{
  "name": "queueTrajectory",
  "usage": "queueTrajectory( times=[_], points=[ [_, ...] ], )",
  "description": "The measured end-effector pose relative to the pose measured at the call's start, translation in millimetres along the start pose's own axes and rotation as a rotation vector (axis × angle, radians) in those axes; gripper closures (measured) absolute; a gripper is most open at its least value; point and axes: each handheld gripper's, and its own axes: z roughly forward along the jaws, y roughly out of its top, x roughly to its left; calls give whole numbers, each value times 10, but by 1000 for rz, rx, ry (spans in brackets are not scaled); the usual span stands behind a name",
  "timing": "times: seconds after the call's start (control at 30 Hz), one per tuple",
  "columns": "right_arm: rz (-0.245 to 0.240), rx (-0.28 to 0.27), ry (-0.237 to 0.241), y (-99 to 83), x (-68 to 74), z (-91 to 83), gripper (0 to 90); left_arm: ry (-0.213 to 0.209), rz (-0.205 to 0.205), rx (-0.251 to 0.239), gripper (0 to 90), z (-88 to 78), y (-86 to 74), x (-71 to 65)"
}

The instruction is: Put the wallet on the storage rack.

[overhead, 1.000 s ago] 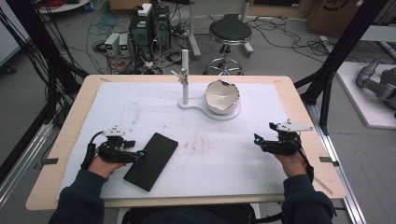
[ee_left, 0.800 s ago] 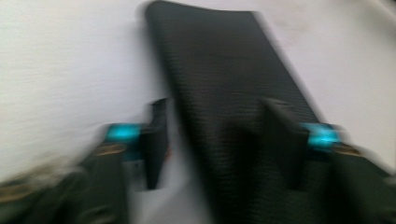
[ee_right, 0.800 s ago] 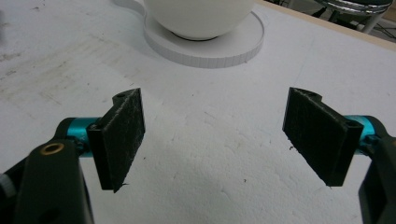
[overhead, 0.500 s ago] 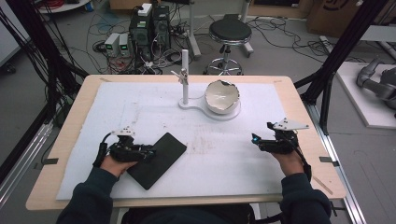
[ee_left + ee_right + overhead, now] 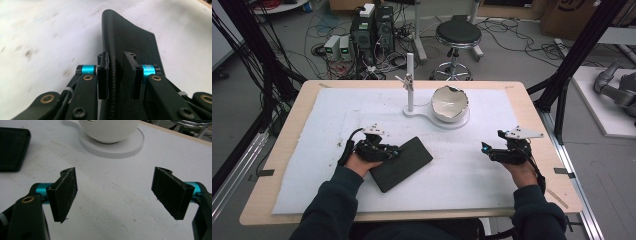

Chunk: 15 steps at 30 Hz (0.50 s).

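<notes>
Left of centre, the left gripper (image 5: 393, 151) has just been closing; its pads (image 5: 103, 75) pinch the flat black leather-textured case (image 5: 404, 157). At right, the right gripper (image 5: 486, 149) stands wide apart, holding nothing.

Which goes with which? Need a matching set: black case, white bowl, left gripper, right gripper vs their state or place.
Things:
1. black leather case
2. white bowl
3. left gripper
4. right gripper

States:
A. jaws wide apart over bare white mat, nothing between them
B. sits on the round white base beside the upright post
C. jaws just closing, pads on the case's stitched edge
D. one edge lifted off the mat, between two pads

Pairs: 1-D, 2-B, 3-C, 4-A
</notes>
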Motion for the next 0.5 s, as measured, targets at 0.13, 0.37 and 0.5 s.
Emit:
queueTrajectory(
  times=[0.13, 0.37, 0.5],
  points=[
    [-14, -6, 77, 46, 56, 54, 210, 16, 89, -7, 770, 13, 152, -115],
    [-47, -47, 248, 181, 279, 233, 210, 44, 192, -32, 776, 65, 285, -256],
    [-84, -39, 334, 247, 404, 402, 210, 37, 216, -46, 776, 90, 297, -279]
  ],
)
